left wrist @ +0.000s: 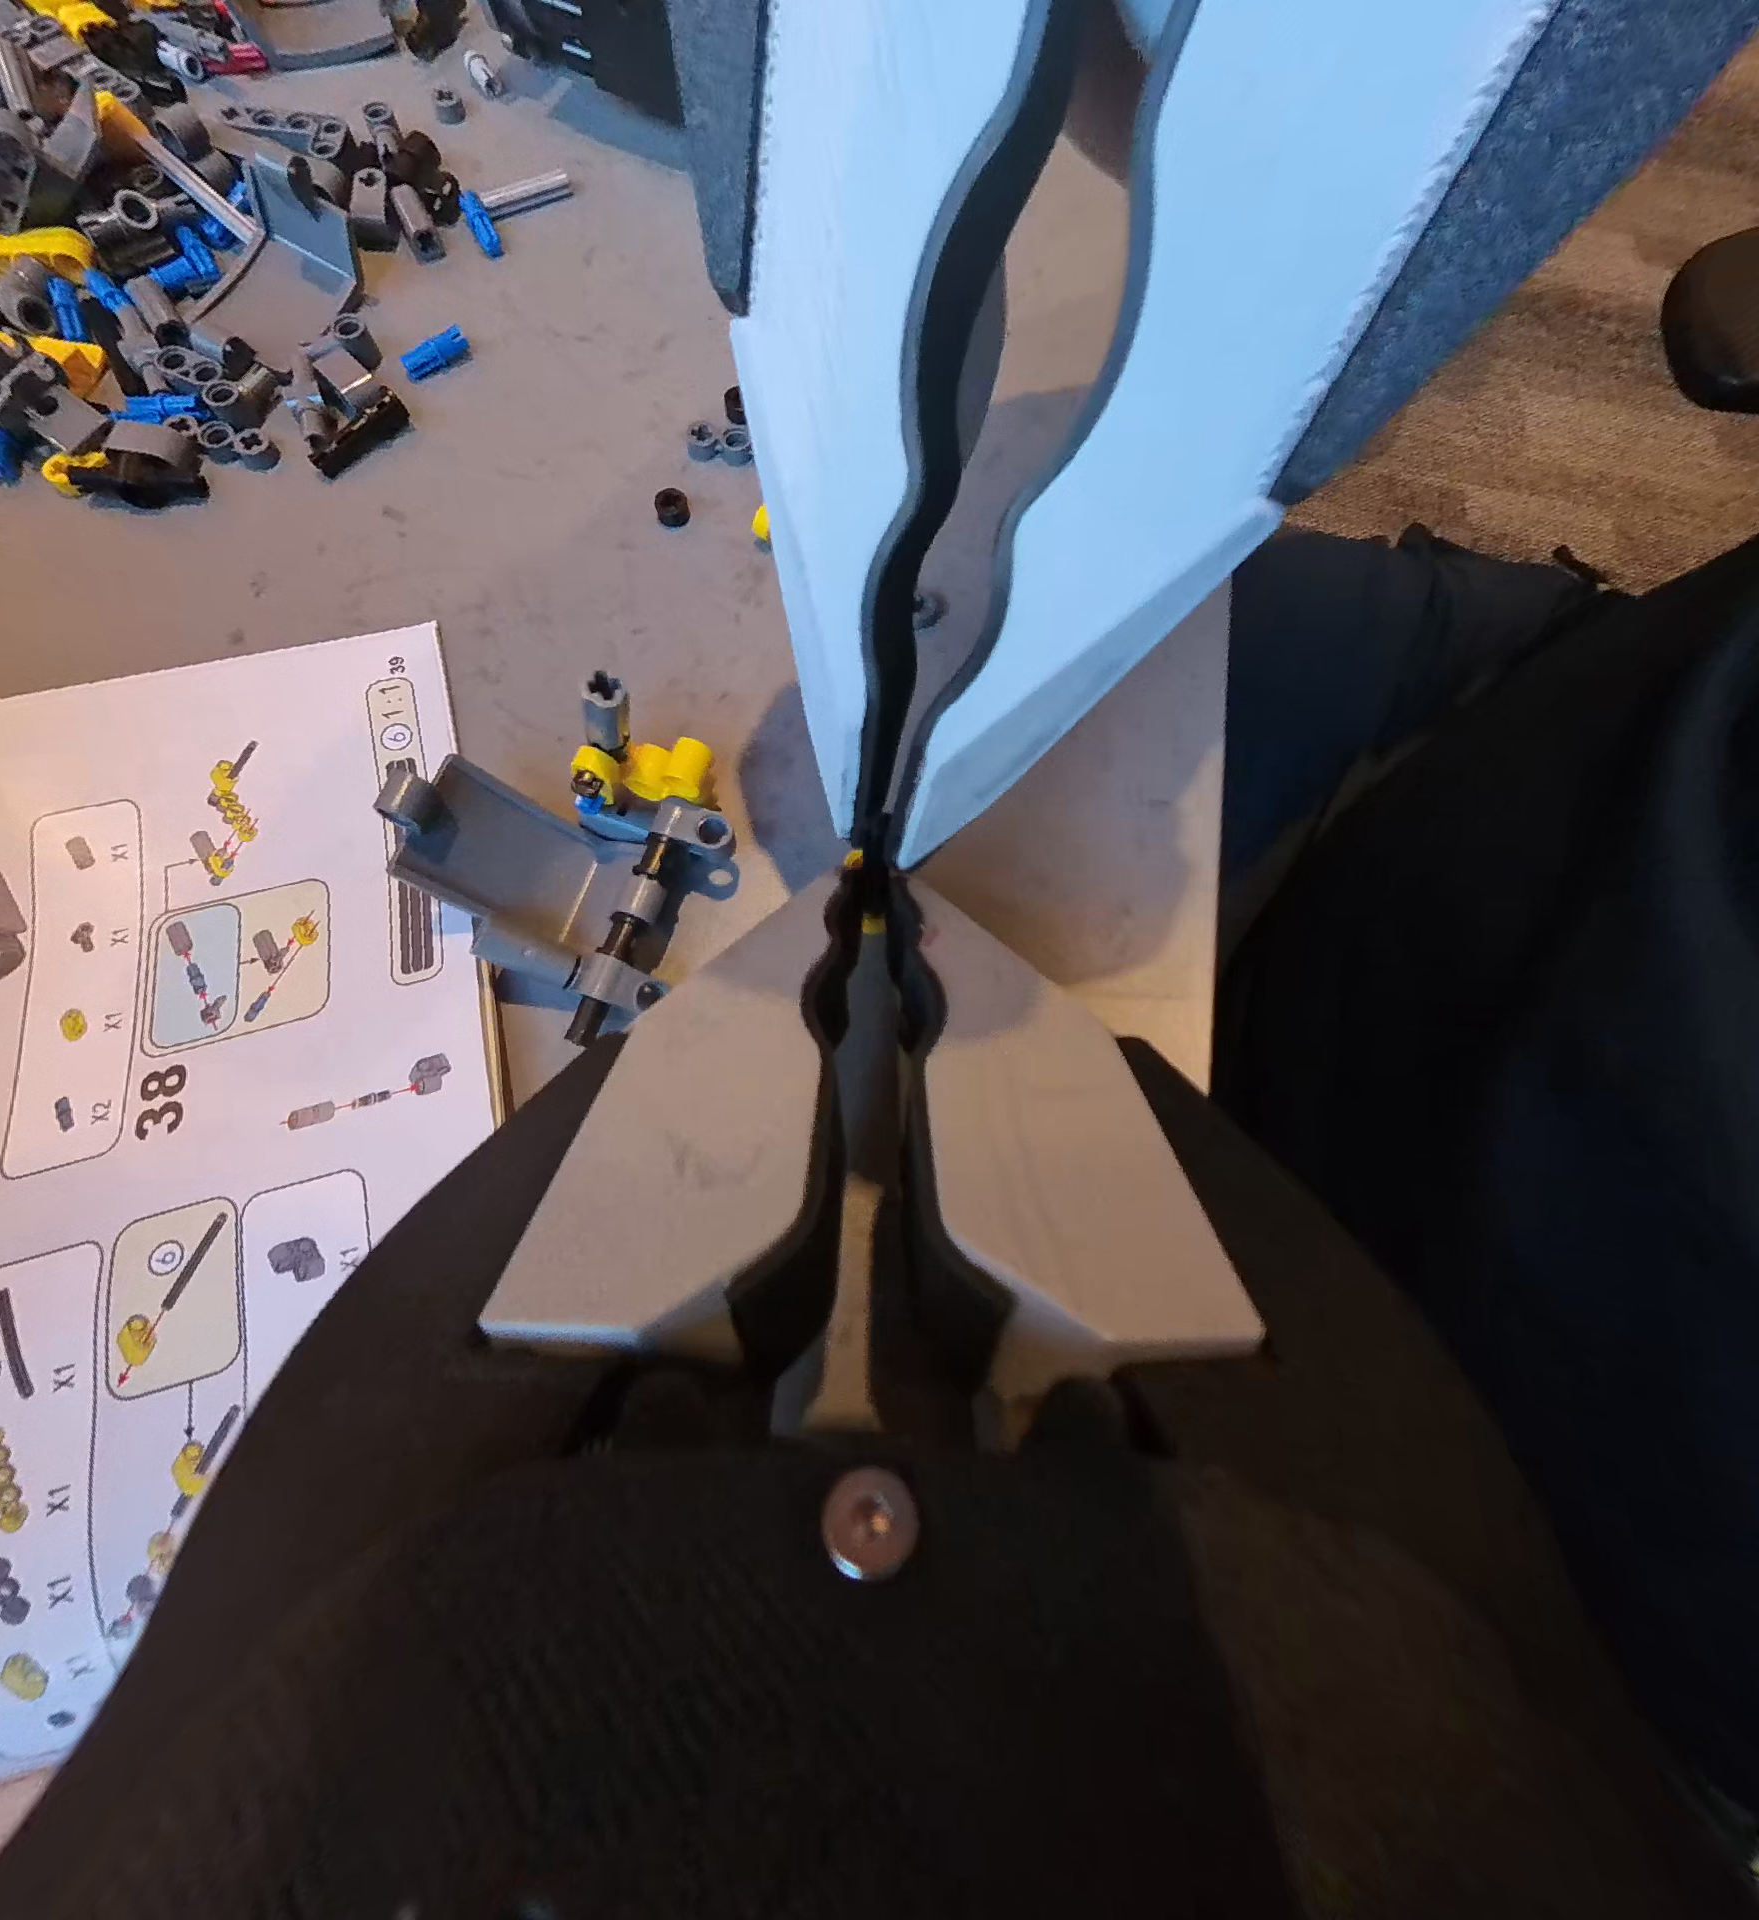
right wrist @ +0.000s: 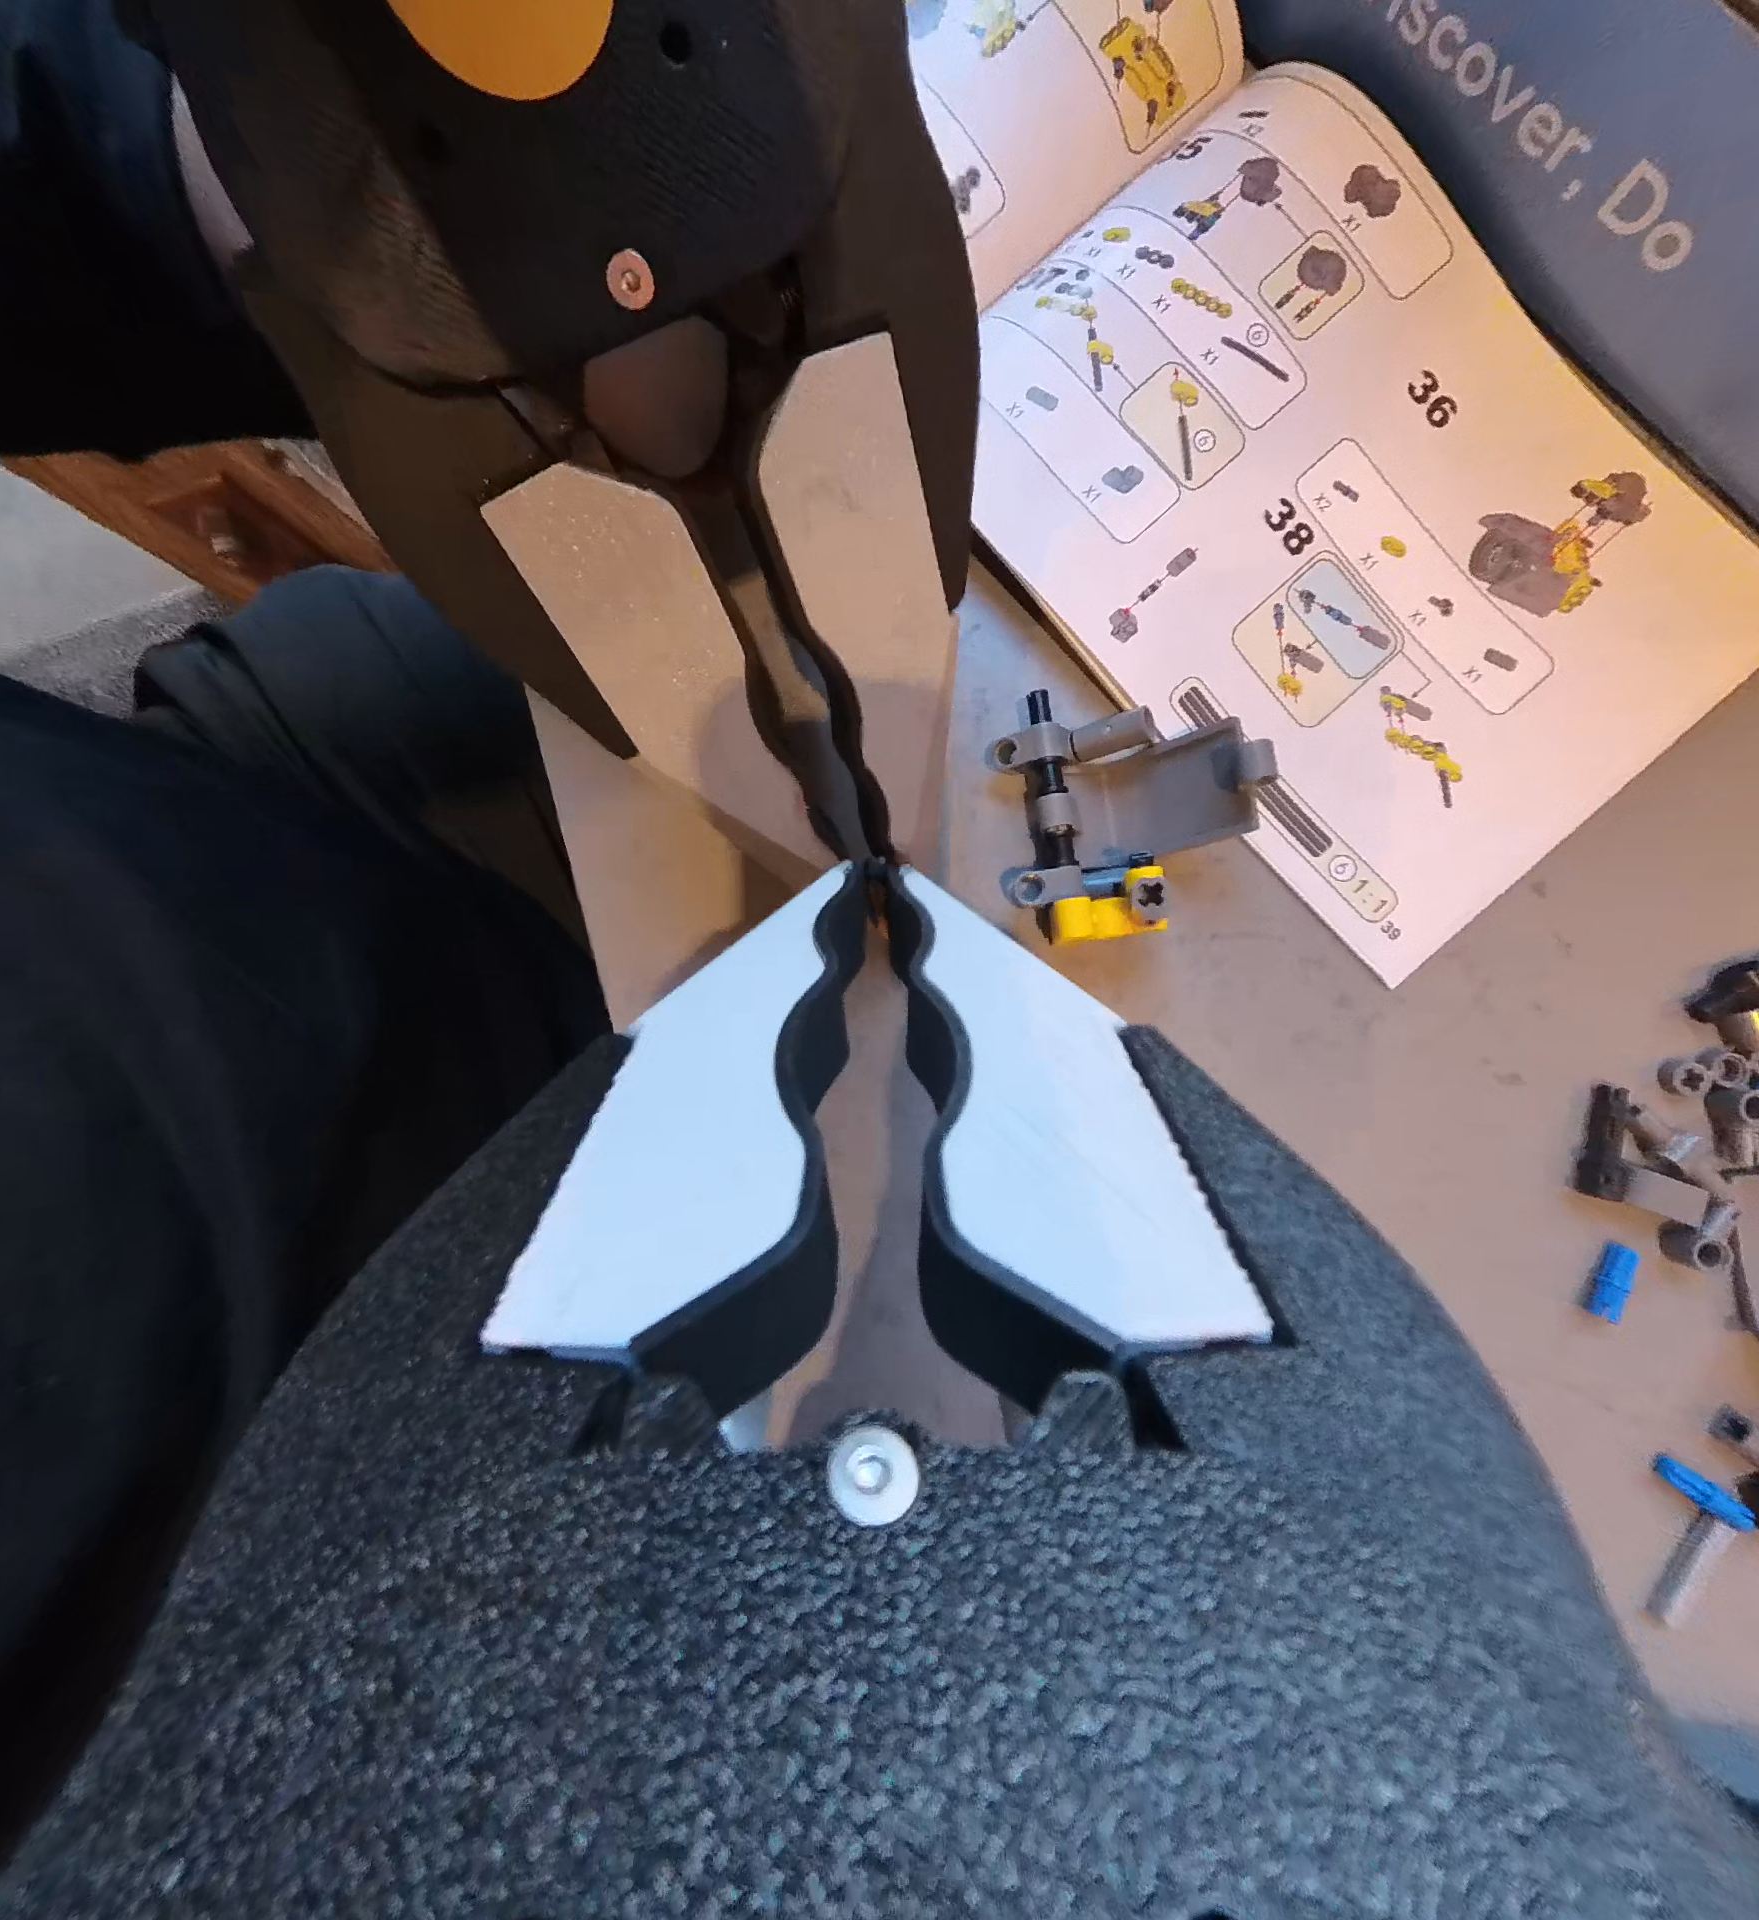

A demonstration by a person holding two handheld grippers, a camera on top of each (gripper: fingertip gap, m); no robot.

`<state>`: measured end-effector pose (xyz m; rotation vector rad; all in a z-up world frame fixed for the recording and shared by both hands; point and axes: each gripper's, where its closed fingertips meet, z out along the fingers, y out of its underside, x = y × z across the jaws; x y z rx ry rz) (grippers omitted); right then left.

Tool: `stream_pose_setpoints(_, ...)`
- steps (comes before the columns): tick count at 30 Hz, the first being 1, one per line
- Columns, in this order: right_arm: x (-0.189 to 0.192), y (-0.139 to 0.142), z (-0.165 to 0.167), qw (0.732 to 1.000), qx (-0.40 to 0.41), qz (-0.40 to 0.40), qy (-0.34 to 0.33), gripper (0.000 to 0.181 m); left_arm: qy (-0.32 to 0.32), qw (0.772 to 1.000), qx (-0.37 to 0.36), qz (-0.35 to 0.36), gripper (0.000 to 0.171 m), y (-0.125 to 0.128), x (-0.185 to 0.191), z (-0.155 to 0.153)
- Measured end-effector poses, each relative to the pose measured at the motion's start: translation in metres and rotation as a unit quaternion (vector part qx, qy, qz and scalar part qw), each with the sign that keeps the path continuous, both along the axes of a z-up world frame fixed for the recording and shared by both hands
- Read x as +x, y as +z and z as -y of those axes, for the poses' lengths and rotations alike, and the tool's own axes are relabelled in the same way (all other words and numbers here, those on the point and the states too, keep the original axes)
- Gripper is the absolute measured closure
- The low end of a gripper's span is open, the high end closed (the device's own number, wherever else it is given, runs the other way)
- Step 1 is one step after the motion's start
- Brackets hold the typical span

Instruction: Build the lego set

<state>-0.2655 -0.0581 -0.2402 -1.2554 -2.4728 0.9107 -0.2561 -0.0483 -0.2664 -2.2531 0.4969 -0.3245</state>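
Grippers left and right meet tip-to-tip, pinching a tiny yellow piece.

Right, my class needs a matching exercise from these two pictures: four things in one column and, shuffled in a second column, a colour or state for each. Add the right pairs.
Column A
1. left gripper
2. right gripper
3. instruction booklet
4. grey assembly

Column B
a. lies open
b. white fingers
c. has a yellow block at one end
d. grey fingers

Pairs: 1-d, 2-b, 3-a, 4-c
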Motion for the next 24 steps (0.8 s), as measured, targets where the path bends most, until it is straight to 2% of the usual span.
stream_pose_setpoints(4,0.001,0.006,0.002,0.996,-0.087,-0.014,-0.028,0.178,0.034,0.999,0.001,0.007,0.167,0.006,-0.003,0.009)
stream_pose_setpoints(5,0.003,0.012,0.003,0.993,-0.111,-0.036,-0.029,0.178,0.055,0.998,0.019,0.0,0.155,0.012,-0.007,0.014)
stream_pose_setpoints(6,0.006,0.018,0.003,0.99,-0.128,-0.061,-0.028,0.178,0.077,0.996,0.034,-0.007,0.152,0.016,-0.014,0.023)
stream_pose_setpoints(10,0.02,0.025,0.01,0.979,-0.156,-0.128,0.0,0.178,0.123,0.992,0.035,0.004,0.154,0.018,-0.023,0.055)
stream_pose_setpoints(14,0.025,-0.001,0.007,0.984,-0.083,-0.156,0.033,0.177,0.138,0.99,0.017,-0.023,0.156,0.006,-0.027,0.061)
stream_pose_setpoints(16,0.03,-0.007,0.006,0.986,-0.059,-0.146,0.045,0.178,0.142,0.989,-0.006,-0.027,0.155,-0.005,-0.028,0.063)
stream_pose_setpoints(20,0.039,-0.031,-0.011,0.989,0.044,-0.126,0.066,0.177,0.145,0.989,-0.003,-0.024,0.155,-0.006,-0.026,0.062)
stream_pose_setpoints(24,0.038,-0.033,-0.013,0.991,0.04,-0.115,0.059,0.17,0.147,0.989,-0.003,-0.013,0.156,-0.006,-0.026,0.062)
